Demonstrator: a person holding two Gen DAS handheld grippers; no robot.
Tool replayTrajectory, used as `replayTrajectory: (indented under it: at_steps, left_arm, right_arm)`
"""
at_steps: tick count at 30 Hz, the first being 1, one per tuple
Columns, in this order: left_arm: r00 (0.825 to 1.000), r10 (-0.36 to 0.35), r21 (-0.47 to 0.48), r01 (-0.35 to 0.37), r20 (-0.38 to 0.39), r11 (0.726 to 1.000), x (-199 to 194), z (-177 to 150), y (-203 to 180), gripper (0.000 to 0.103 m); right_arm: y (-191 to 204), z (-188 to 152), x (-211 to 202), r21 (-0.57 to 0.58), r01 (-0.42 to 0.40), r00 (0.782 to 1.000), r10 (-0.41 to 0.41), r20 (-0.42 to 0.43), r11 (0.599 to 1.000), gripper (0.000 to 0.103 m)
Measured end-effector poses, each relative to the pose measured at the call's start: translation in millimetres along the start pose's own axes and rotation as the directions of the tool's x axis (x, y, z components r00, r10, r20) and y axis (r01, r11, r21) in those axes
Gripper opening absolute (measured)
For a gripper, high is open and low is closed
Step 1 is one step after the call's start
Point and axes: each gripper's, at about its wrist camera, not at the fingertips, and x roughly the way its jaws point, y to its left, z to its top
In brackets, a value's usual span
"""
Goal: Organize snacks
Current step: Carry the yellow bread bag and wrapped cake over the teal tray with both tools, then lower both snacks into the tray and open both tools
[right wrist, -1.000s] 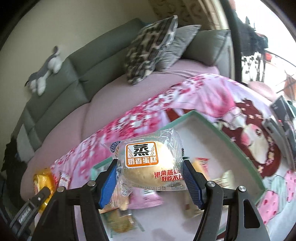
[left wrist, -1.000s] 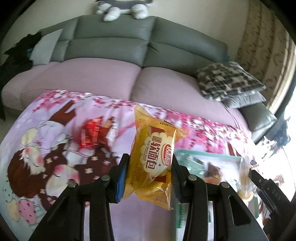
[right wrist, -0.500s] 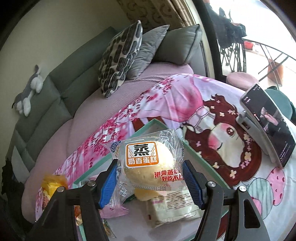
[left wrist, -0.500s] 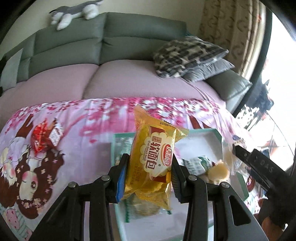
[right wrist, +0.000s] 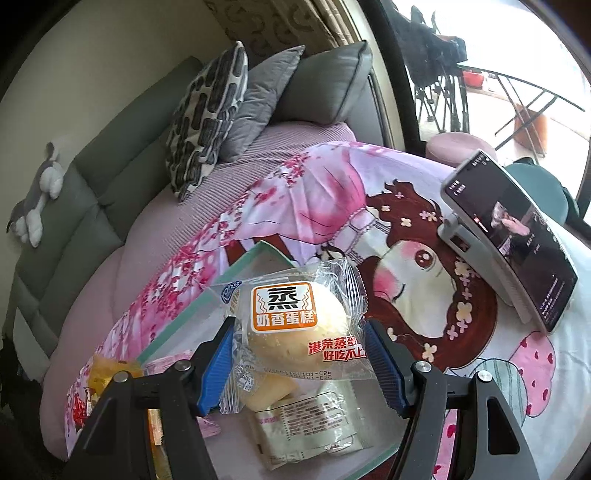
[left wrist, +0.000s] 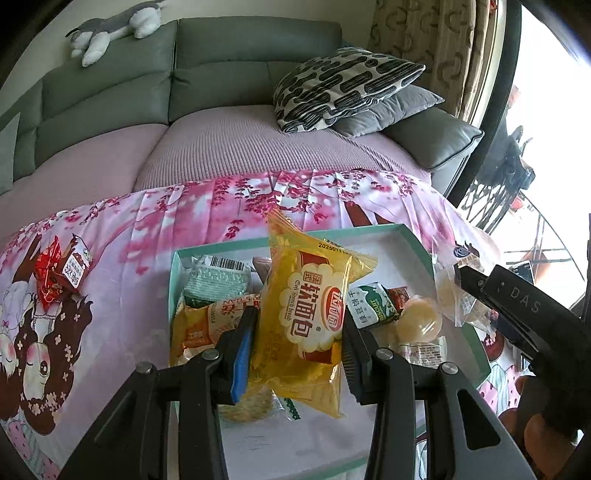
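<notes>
My left gripper point(left wrist: 297, 341) is shut on a yellow soft-bread packet point(left wrist: 306, 314) and holds it above a teal-rimmed white tray point(left wrist: 413, 236). The tray holds several snack packets, among them an orange packet point(left wrist: 201, 325) and a green biscuit pack point(left wrist: 373, 304). My right gripper point(right wrist: 301, 360) is shut on a clear-wrapped steamed cake point(right wrist: 295, 325) above the tray's right part point(right wrist: 236, 264); it also shows in the left wrist view point(left wrist: 517, 306). A white wrapped snack point(right wrist: 314, 424) lies in the tray below it.
A red packet and a small brown carton point(left wrist: 61, 271) lie on the pink cartoon cloth left of the tray. A phone on a stand point(right wrist: 509, 240) sits to the right. Behind are a sofa with cushions point(left wrist: 343, 86) and a plush toy point(left wrist: 114, 26).
Both grippers have moved with their snacks from beside the tray to over it. The red packet now lies far to the left in the left wrist view.
</notes>
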Motion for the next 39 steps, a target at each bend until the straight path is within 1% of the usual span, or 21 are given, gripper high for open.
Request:
replayTrajectory:
  at_steps: [5, 12, 18, 23, 30, 32, 34, 39]
  left_arm:
    - [1.000, 0.006, -0.001, -0.006, -0.017, 1.000, 4.3, -0.6, 0.0, 0.043]
    - [1.000, -0.003, 0.019, 0.004, -0.027, 1.000, 6.8, -2.5, -5.9, 0.043]
    - [0.999, -0.006, 0.022, 0.007, -0.038, 1.000, 9.3, -3.0, -7.2, 0.044]
    - [0.999, -0.006, 0.019, 0.007, -0.047, 1.000, 11.7, -2.9, -6.3, 0.046]
    - [0.999, 0.003, 0.020, -0.002, -0.054, 1.000, 12.9, -3.8, -6.6, 0.049]
    - [0.998, 0.006, 0.019, -0.005, -0.055, 1.000, 13.0, -3.6, -6.3, 0.050]
    - [0.998, 0.010, 0.019, -0.009, -0.056, 1.000, 13.5, -3.8, -6.2, 0.055]
    - [0.998, 0.012, 0.021, -0.011, -0.066, 1.000, 15.1, -4.2, -6.8, 0.057]
  right_arm:
    - [1.1, -1.9, 4.1, -0.015, 0.019, 1.000, -0.019, -0.008, 1.000, 0.072]
    - [1.7, -2.9, 5.9, -0.019, 0.014, 1.000, -0.014, -0.009, 1.000, 0.072]
    - [3.6, -4.8, 11.5, -0.032, 0.033, 0.999, -0.034, -0.010, 0.999, 0.073]
    - [3.2, -6.3, 17.5, -0.024, 0.023, 0.999, -0.024, -0.028, 0.999, 0.073]
    - [10.1, -8.8, 19.4, -0.044, 0.007, 0.999, -0.009, -0.038, 0.999, 0.073]
    - [11.5, -9.1, 20.0, -0.046, 0.001, 0.999, -0.003, -0.041, 0.999, 0.073]
    - [12.7, -9.7, 20.1, -0.051, -0.005, 0.999, 0.003, -0.045, 0.999, 0.073]
    - [9.6, -9.0, 20.6, -0.037, 0.003, 0.999, -0.005, -0.053, 0.999, 0.075]
